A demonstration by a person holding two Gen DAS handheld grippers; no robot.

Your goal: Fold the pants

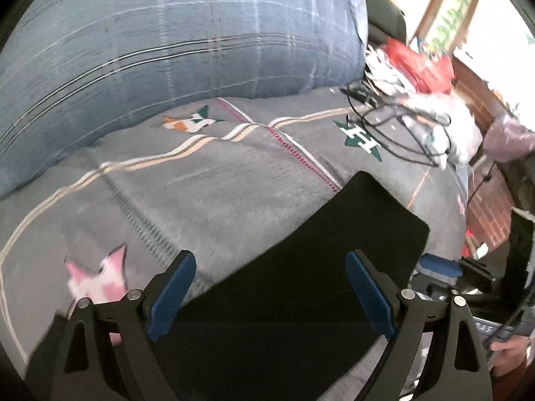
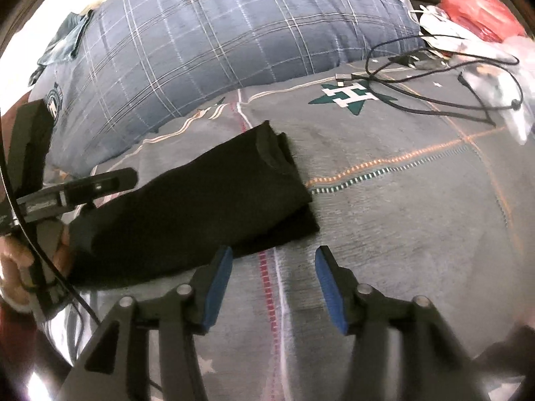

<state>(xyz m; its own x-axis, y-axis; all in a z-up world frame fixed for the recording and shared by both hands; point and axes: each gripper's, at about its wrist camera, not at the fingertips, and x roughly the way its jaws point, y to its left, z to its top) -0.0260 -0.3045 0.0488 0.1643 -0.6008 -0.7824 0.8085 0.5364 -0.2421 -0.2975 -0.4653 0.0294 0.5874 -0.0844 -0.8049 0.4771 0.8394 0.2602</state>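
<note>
From my right wrist view I see the folded layers at the end of the black pants (image 2: 200,200), lying flat on the grey bed cover (image 2: 401,207); my left wrist view shows only a plain dark slab of them (image 1: 317,267). My left hand-held gripper (image 1: 271,287) hovers low over the pants, jaws wide, nothing between them. My right hand-held gripper (image 2: 272,284) sits just beside the pants' near edge over bare cover, jaws also spread and empty.
</note>
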